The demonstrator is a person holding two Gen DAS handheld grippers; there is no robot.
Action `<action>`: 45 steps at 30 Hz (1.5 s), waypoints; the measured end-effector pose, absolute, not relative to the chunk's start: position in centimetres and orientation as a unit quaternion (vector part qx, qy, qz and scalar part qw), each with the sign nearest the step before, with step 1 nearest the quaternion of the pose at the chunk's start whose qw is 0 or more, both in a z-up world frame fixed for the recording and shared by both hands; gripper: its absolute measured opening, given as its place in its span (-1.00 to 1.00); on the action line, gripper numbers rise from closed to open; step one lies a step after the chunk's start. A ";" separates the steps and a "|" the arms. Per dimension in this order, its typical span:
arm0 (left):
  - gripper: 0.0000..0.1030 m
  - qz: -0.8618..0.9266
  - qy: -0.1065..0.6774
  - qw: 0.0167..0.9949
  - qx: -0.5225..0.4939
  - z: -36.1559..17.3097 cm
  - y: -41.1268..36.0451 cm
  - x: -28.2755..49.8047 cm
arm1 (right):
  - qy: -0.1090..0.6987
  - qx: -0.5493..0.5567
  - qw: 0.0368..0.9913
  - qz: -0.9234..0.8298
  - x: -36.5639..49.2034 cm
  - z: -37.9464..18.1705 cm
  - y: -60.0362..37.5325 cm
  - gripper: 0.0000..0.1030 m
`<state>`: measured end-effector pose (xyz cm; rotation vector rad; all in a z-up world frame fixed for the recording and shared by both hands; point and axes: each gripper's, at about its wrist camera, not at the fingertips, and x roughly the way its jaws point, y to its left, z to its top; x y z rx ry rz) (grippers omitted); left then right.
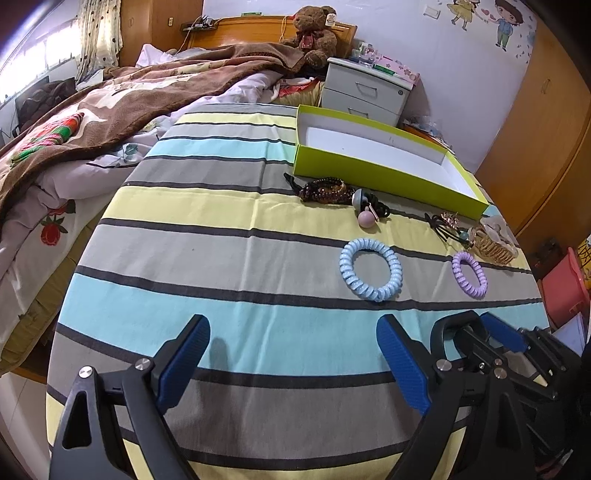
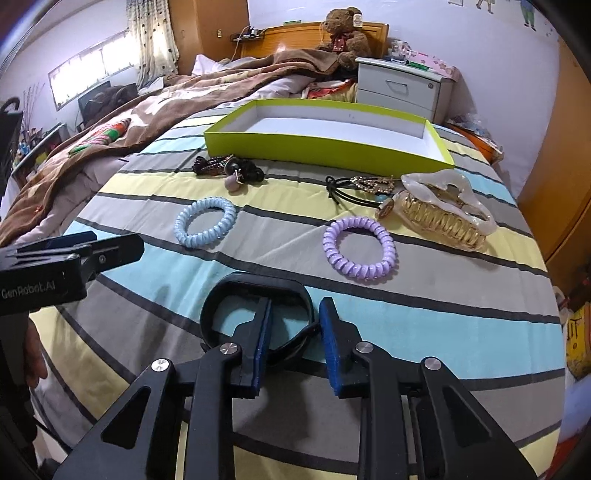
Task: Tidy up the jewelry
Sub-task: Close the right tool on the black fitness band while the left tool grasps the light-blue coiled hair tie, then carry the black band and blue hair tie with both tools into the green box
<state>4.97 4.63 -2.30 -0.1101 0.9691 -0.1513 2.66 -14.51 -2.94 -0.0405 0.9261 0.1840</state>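
On the striped cloth lie a blue spiral hair tie (image 1: 370,268) (image 2: 205,226), a purple spiral hair tie (image 1: 469,274) (image 2: 359,248), a gold and cream claw clip (image 2: 445,208) (image 1: 494,246), a dark beaded piece with round bobbles (image 1: 327,192) (image 2: 229,168), a black elastic with gold charm (image 2: 364,188), and a black headband (image 2: 255,295). The empty green box (image 1: 373,177) (image 2: 325,146) stands behind them. My left gripper (image 1: 293,354) is open over bare cloth. My right gripper (image 2: 295,328) is partly open, its fingers straddling the headband's end, which lies between them.
A bed with a brown blanket (image 1: 129,99) lies to the left and behind. A grey nightstand (image 1: 365,92) and a teddy bear (image 1: 314,33) stand at the back. A wooden wardrobe (image 1: 546,129) is on the right. The table edge falls off at the right.
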 end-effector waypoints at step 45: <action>-0.67 -0.088 0.492 0.865 0.043 -2.6 -1.7 10.0 | 0.403 0.039 0.911 0.085 3.5 -0.1 -19.3 -0.69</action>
